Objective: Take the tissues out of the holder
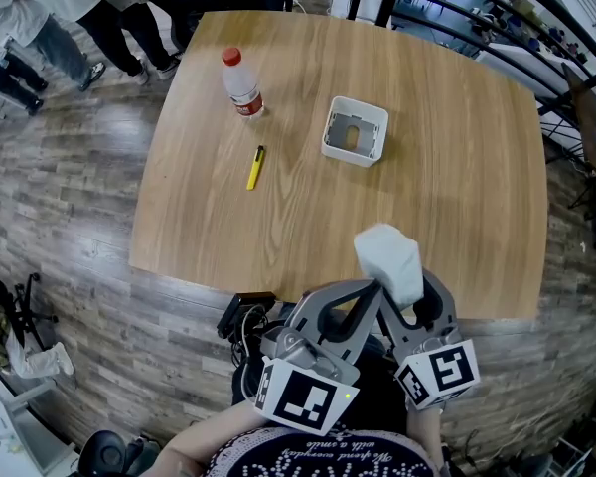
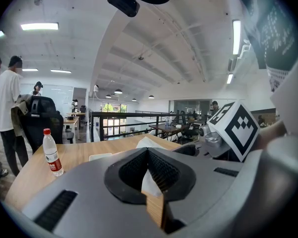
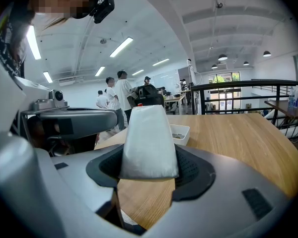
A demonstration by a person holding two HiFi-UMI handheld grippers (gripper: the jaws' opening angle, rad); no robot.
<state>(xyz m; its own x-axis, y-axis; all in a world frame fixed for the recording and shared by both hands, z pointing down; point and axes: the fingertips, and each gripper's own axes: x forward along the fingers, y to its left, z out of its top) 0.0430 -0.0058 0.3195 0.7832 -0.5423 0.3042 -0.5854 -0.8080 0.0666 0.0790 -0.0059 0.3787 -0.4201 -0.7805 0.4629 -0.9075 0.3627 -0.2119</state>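
In the head view, the right gripper point(image 1: 402, 284) is holding a white tissue pack point(image 1: 389, 258) above the near edge of the wooden table point(image 1: 447, 167). The left gripper point(image 1: 370, 288) is reaching in just beside it, its tips lying against the pack's lower left side. The white holder point(image 1: 380, 135) is sitting well apart, farther up the table, with a plastic bottle point(image 1: 242, 84) standing to its left and a yellow pen point(image 1: 255, 167) lying nearer the person.

In the left gripper view, the left gripper point(image 2: 149, 157) is keeping its jaws drawn almost together, leaving only a narrow slit. A white sliver of the pack point(image 2: 148, 144) is showing through and above that slit (whether it is pinched or merely behind, I cannot tell). The bottle point(image 2: 52, 153) is standing at the left, and the right gripper's marker cube point(image 2: 237, 128) is filling the right side.

In the right gripper view, the right gripper point(image 3: 149, 162) is clamping the pack point(image 3: 148, 143) between widely spread jaws, both pads pressing on its sides. The holder point(image 3: 181, 132) is resting on the table point(image 3: 238, 138) behind it.
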